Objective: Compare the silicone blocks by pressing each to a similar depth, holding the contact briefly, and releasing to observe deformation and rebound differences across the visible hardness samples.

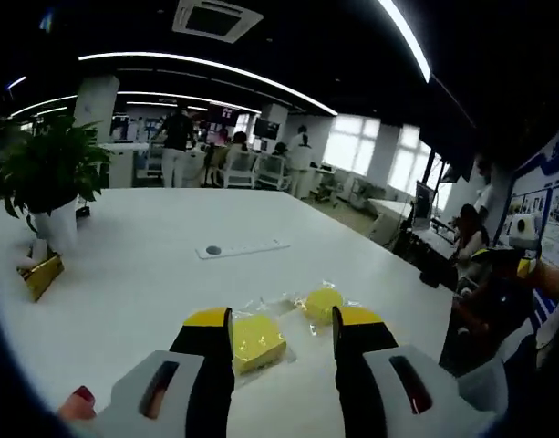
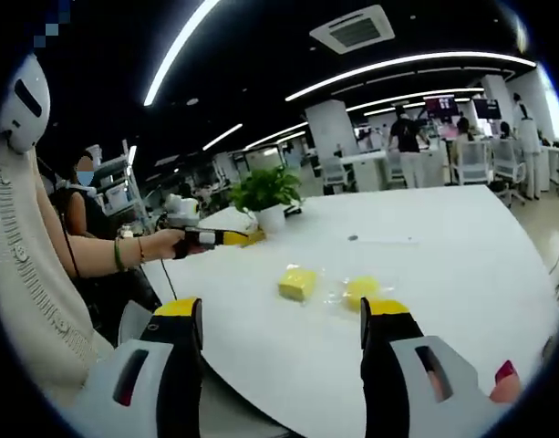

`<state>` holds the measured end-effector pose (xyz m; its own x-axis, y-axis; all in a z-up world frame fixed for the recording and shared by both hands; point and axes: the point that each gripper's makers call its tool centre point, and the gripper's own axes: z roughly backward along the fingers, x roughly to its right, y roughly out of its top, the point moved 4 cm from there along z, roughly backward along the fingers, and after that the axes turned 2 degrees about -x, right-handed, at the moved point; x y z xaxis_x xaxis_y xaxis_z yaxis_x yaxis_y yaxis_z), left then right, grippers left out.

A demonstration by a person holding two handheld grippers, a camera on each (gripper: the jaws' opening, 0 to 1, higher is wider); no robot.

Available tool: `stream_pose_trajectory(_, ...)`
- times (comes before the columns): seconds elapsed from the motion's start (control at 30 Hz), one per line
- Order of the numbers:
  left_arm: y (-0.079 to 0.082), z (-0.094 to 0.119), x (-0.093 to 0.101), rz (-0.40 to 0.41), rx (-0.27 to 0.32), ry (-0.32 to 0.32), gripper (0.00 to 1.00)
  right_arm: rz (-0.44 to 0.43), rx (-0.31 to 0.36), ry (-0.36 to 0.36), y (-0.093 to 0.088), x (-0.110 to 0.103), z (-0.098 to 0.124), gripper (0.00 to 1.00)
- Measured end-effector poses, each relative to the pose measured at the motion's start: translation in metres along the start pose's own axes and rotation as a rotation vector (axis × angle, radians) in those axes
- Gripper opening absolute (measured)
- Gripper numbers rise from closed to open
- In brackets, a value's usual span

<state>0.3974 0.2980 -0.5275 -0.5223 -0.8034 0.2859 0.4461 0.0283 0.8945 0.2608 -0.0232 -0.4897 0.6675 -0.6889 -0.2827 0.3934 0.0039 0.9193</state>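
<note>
Two yellow silicone samples in clear plastic wrap lie on the white table (image 1: 124, 274). The square block (image 1: 257, 340) is nearest my left gripper (image 1: 281, 321), just ahead of its left jaw. The round block (image 1: 321, 303) lies a little further on. My left gripper is open, its jaws wide apart and touching neither block. In the right gripper view the square block (image 2: 297, 283) and round block (image 2: 361, 290) lie well ahead of my right gripper (image 2: 281, 312), which hangs open off the table's near edge. The left gripper (image 2: 211, 238) also appears there, held in a hand at the table's left edge.
A potted plant (image 1: 46, 178) and a small gold box (image 1: 40, 275) stand at the table's left. A white power strip (image 1: 243, 248) lies mid-table. People and office chairs fill the background. A person in a cream sweater (image 2: 33, 274) is close on the left.
</note>
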Motion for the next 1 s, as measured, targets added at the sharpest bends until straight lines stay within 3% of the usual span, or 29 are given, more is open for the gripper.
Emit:
stream_pose_trajectory(0.17,-0.005,0.016,0.017,-0.026,-0.002,-0.018,0.44,-0.011,0.017,0.026,0.0,0.0,0.004,0.66)
stream_pose_trajectory(0.3,-0.01,0.029,0.04,-0.009,-0.015,-0.073,0.47,-0.018,0.002,0.045,-0.007,0.002,0.004,0.65)
stream_pose_trajectory(0.5,-0.016,0.048,0.066,-0.081,-0.039,-0.082,0.52,-0.023,-0.007,0.07,-0.01,0.004,0.006,0.66)
stream_pose_trajectory(0.63,-0.018,0.064,0.075,-0.081,-0.017,-0.074,0.5,-0.029,0.006,0.078,-0.007,0.008,0.008,0.67)
stream_pose_trajectory(0.87,-0.016,0.087,0.086,-0.013,0.027,-0.063,0.49,-0.039,0.03,0.117,-0.001,0.007,0.008,0.69)
stream_pose_trajectory(1.0,-0.022,0.095,0.095,-0.016,0.021,-0.074,0.56,-0.052,0.026,0.136,-0.003,0.004,0.007,0.7)
